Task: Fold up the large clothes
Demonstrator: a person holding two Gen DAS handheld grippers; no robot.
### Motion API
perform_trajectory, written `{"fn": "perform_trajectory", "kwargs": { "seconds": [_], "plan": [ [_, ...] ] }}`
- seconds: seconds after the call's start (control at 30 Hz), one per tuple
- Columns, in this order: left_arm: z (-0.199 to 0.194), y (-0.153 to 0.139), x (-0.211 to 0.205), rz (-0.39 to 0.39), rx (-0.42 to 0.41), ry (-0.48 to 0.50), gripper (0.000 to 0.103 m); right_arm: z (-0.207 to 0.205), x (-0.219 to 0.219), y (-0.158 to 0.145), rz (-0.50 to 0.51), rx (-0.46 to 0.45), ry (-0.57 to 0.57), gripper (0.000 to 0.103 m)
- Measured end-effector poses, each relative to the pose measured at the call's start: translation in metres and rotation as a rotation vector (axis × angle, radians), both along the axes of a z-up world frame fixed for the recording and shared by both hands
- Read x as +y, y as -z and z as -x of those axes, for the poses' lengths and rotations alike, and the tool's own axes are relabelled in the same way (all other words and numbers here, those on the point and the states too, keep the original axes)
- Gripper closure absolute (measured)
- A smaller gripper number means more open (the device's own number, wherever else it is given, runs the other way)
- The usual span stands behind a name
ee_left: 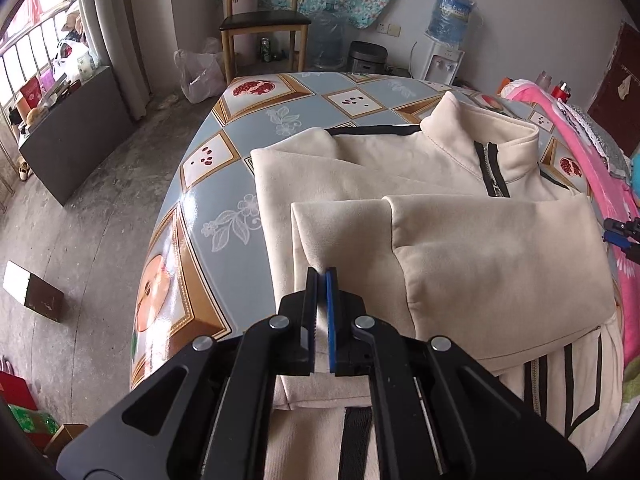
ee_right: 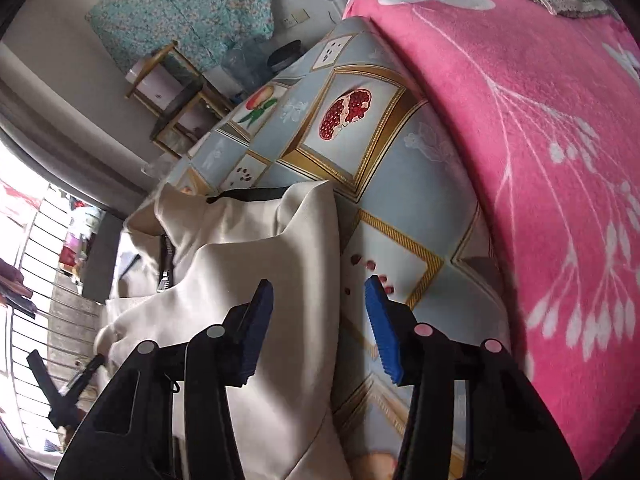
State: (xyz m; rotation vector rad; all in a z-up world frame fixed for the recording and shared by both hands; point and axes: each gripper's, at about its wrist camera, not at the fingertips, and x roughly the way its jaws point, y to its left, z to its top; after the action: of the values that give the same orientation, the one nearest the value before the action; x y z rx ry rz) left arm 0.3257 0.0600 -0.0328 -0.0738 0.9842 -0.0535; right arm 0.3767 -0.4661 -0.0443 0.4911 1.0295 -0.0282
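Your left claw (ee_left: 321, 276) is clamped on the cuff end of the cream jacket's (ee_left: 460, 240) sleeve (ee_left: 316, 240), which lies folded across the chest on the table (ee_left: 224, 128). Your right claw (ee_right: 320, 300) hangs spread and empty, straddling the jacket's right edge. The jacket's long axis runs from collar (ee_left: 480, 128) back toward you, so the hem below your left claw looks nearest for the next fold.
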Motion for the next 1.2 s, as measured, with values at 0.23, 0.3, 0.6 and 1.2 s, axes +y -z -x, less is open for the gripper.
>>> {"fn": "perform_trajectory", "kwargs": {
  "seconds": [0.23,0.3,0.6,1.2],
  "plan": [
    [0.008,-0.034,-0.006,-0.01,-0.154,0.048,0.099,0.01,0.006,-0.017,0.08,-0.133,0.012,0.098],
    [0.002,-0.029,-0.008,-0.041,-0.127,0.05,0.099,0.012,-0.004,-0.01,0.048,-0.133,0.039,0.098],
    [-0.009,0.015,0.007,-0.02,-0.022,0.019,0.094,0.011,-0.014,0.014,0.018,-0.092,0.063,0.098],
    [0.009,0.015,-0.008,-0.017,0.06,0.071,0.086,0.077,0.127,0.004,0.453,0.017,-0.343,0.057]
  ]
}}
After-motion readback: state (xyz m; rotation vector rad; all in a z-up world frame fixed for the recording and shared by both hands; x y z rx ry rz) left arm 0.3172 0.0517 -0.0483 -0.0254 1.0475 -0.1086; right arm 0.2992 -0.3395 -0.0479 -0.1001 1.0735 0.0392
